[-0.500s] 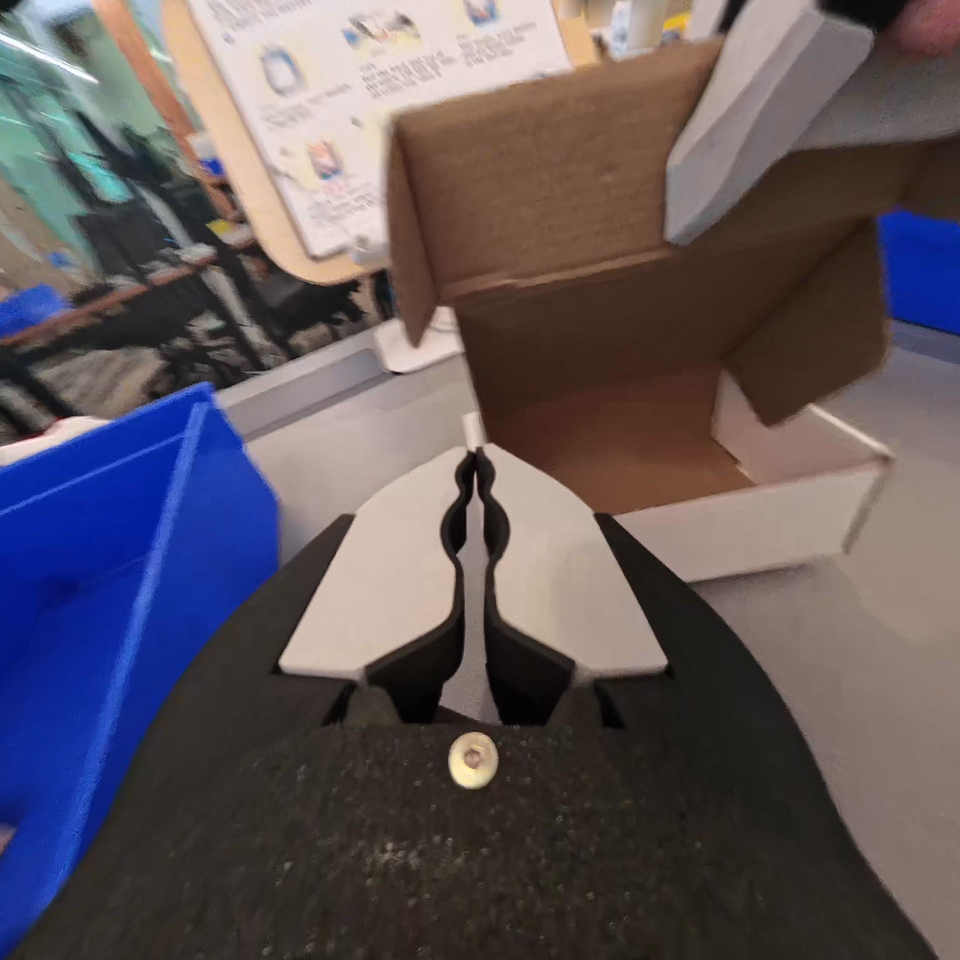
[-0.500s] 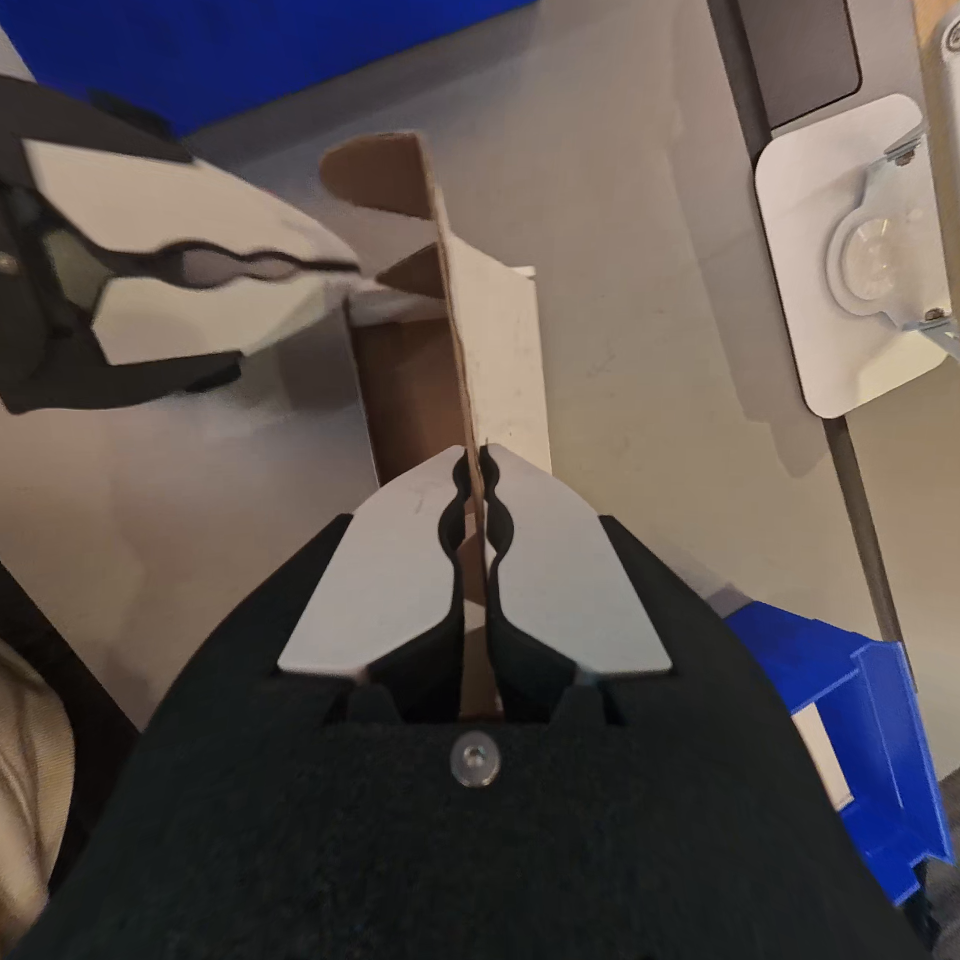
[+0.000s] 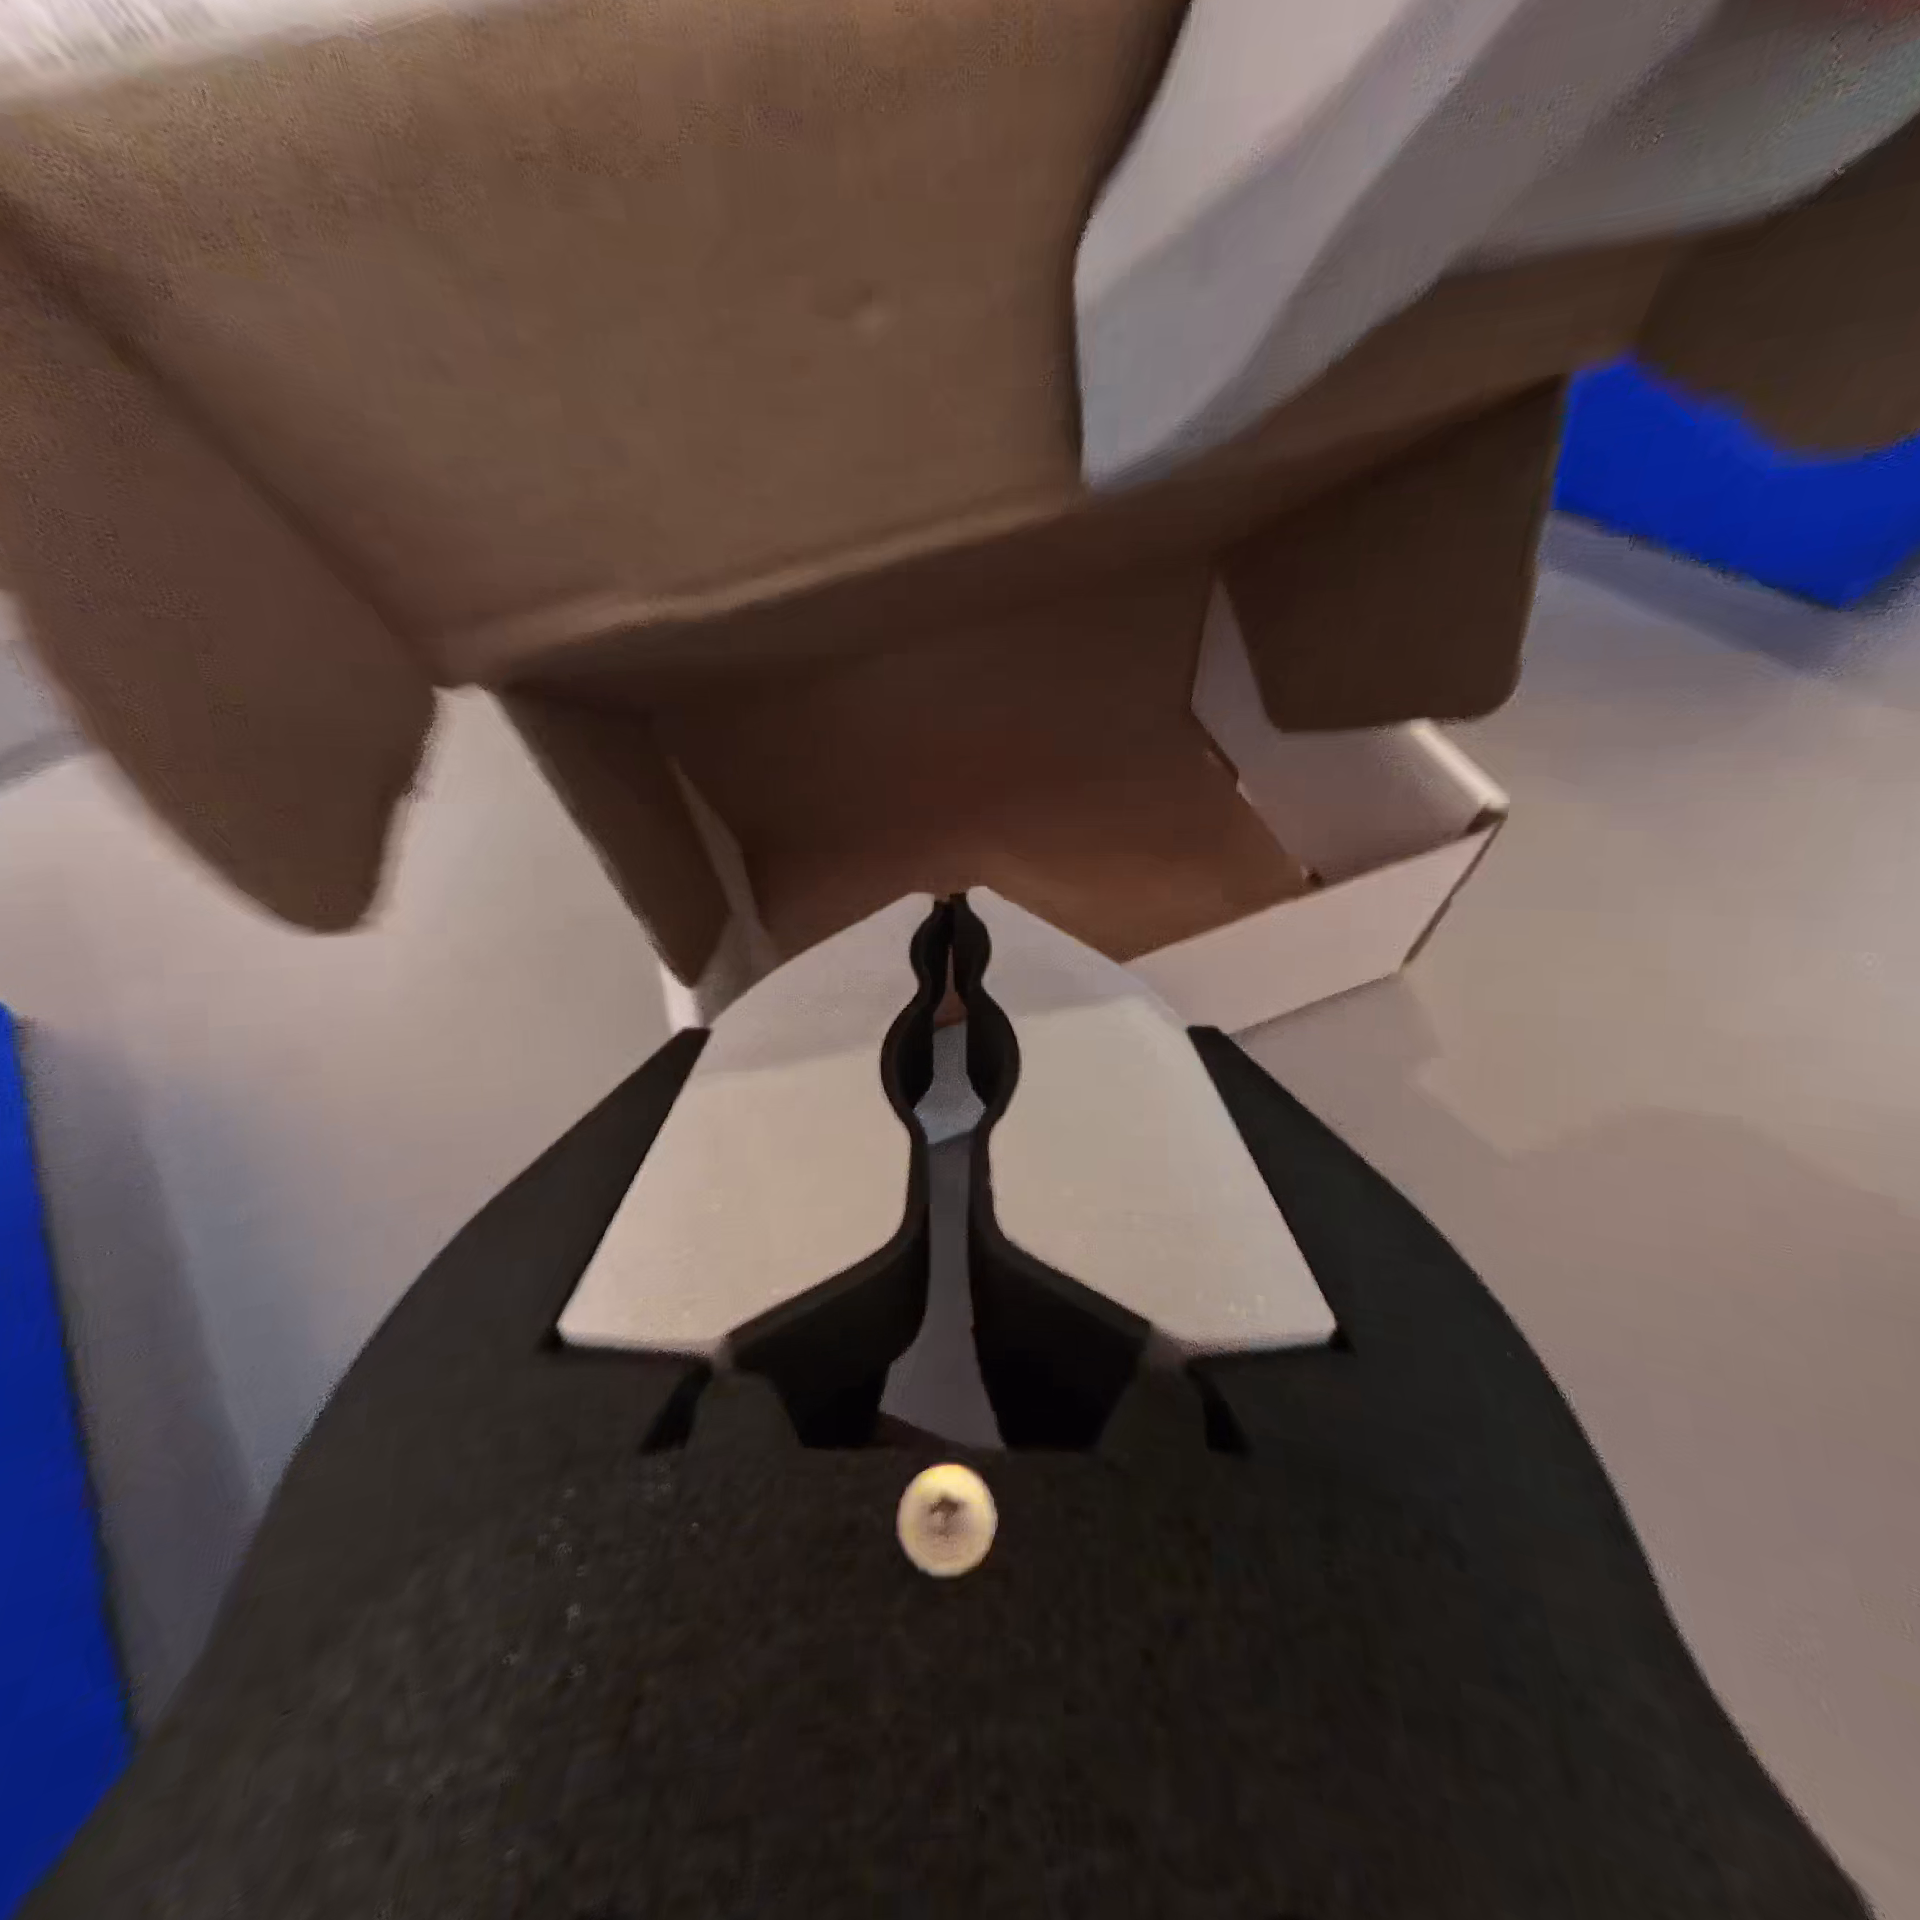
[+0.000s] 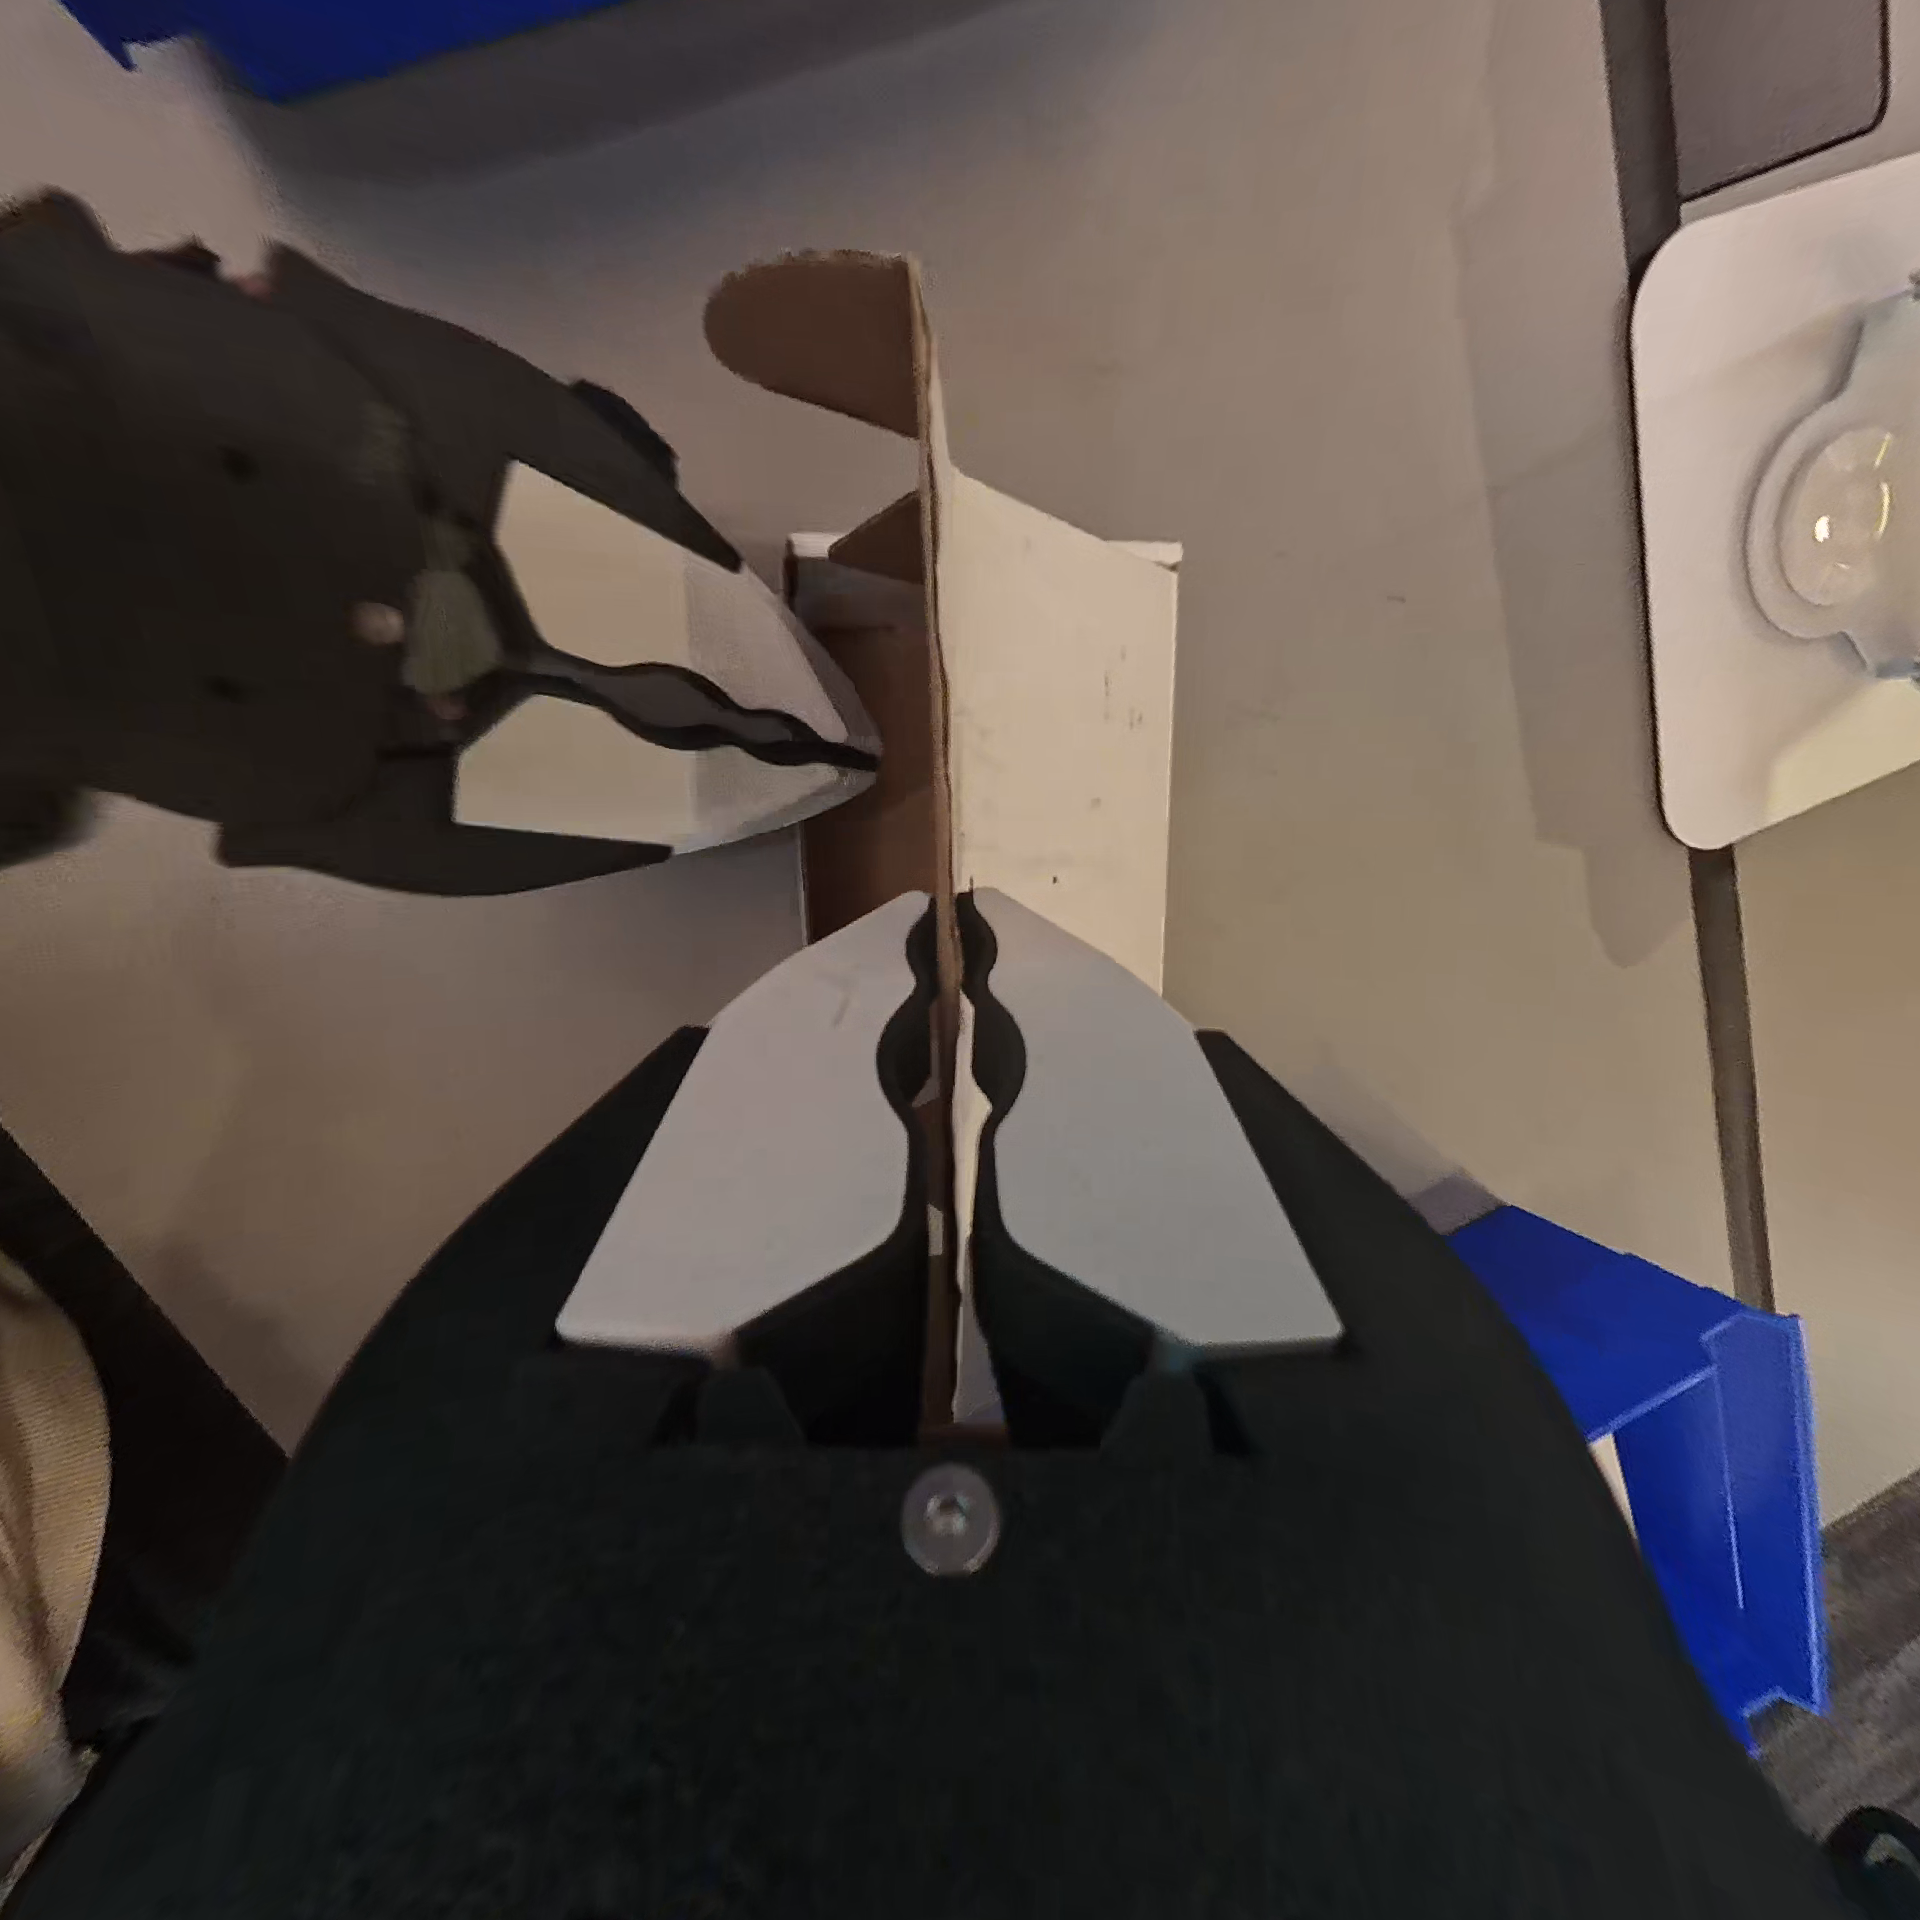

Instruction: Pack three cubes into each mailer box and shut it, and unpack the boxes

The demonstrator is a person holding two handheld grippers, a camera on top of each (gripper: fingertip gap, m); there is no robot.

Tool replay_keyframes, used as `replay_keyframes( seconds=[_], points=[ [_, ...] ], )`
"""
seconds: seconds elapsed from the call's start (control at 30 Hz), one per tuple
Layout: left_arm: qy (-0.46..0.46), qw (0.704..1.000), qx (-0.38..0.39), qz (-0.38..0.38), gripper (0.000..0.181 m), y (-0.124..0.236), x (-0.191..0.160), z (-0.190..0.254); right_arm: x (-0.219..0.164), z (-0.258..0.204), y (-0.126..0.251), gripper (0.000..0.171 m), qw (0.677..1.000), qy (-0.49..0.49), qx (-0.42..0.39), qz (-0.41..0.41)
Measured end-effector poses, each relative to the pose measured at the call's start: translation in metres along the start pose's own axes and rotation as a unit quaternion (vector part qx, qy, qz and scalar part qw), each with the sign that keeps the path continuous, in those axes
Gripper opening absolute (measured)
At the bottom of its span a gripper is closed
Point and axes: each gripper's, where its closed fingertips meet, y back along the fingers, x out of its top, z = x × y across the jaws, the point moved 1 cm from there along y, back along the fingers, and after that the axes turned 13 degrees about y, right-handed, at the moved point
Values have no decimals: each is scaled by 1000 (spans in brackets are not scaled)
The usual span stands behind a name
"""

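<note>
The mailer box (image 4: 1060,727) sits on the pale tabletop (image 4: 416,1039), white outside and brown inside, with its lid (image 4: 932,644) standing upright. The right gripper (image 4: 948,914) has its fingers pinched onto the edge of that lid, the thin cardboard running straight down the gap between them, so it is holding the lid up.

The left gripper (image 4: 868,756) comes in from the side with its fingers pressed together and nothing between them. Its tip is right at the open mouth of the box, at or just over the front wall; whether it touches the cardboard I cannot tell. From its own camera, the left gripper (image 3: 951,914) points into the brown interior (image 3: 1039,831), with the lid's underside (image 3: 623,364) and its side flaps (image 3: 1382,603) looming blurred overhead.

I see no cubes in the part of the box floor that shows, though much of it is hidden. A blue bin (image 4: 1714,1455) sits off to one side and another blue bin (image 3: 1714,478) lies beyond the box.

This looks to me like the step of holding the box open, either for loading or just after emptying. Next, I'd judge, the left fingers must spread and fetch a cube, or else steady the front wall while the right swings the lid down; the flaps would need guiding inside the walls.
</note>
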Motion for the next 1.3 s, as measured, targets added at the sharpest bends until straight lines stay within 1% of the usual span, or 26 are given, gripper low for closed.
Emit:
replay_keyframes(
  seconds=[0.03,0.17,0.23,0.3,0.4,0.47,0.53,0.63,0.7,0.8,0.83,0.87,0.93,1.0,1.03,1.07,1.1,1.13,1.17,1.2,1.23,1.27,1.3],
  points=[
    [1,1000,1,-22,0,-2,-8,-1,1,2,2,2,1000,1,-3,3],
    [-12,1000,13,-24,0,2,-9,-6,4,35,15,2,999,-5,-41,12],
    [-16,999,12,-26,0,4,-10,-7,-7,71,20,2,995,-4,-97,-20],
    [-17,999,8,-30,0,5,-12,-8,-22,101,15,2,992,-4,-114,-62],
    [-15,999,4,-32,0,5,-12,-8,-45,131,-15,2,992,-28,-86,-93],
    [-15,999,4,-32,0,4,-11,-8,-66,137,-44,2,989,-40,-64,-127],
    [-17,999,6,-35,0,3,-12,-10,-85,131,-69,2,985,-35,-44,-163],
    [-14,999,7,-38,0,2,-13,-11,-96,116,-96,3,985,-46,-18,-162],
    [-10,999,8,-35,0,3,-13,-11,-97,115,-98,4,988,-68,-9,-140],
    [-11,999,10,-36,0,3,-14,-11,-90,126,-77,32,989,-116,-28,-93],
    [-11,999,10,-36,0,4,-14,-11,-86,130,-63,54,987,-136,-32,-76],
    [-12,999,12,-36,0,4,-14,-11,-79,132,-44,63,986,-155,-45,-48],
    [-17,999,16,-34,0,4,-14,-11,-61,134,5,72,980,-168,-98,36],
    [-19,999,18,-33,0,5,-14,-10,-47,122,55,73,967,-149,-162,129],
    [-20,999,19,-33,0,5,-14,-10,-43,107,74,73,959,-140,-178,171],
    [-19,999,19,-33,0,5,-14,-11,-40,85,85,73,951,-136,-177,215],
    [-19,999,19,-33,0,5,-14,-11,-38,61,89,73,940,-142,-165,263],
    [-17,999,18,-34,0,5,-14,-11,-38,34,84,75,926,-158,-143,311],
    [-16,999,18,-34,0,5,-15,-11,-42,8,71,76,913,-184,-119,345],
    [-15,999,18,-34,0,5,-15,-10,-53,-12,50,78,902,-221,-112,354],
    [-15,999,16,-33,0,6,-15,-9,-65,-31,22,91,900,-247,-117,338],
    [-16,999,14,-31,0,6,-15,-8,-77,-46,-4,96,904,-258,-135,313],
    [-18,999,14,-31,0,6,-15,-7,-85,-55,-20,97,905,-256,-163,297]
  ],
)
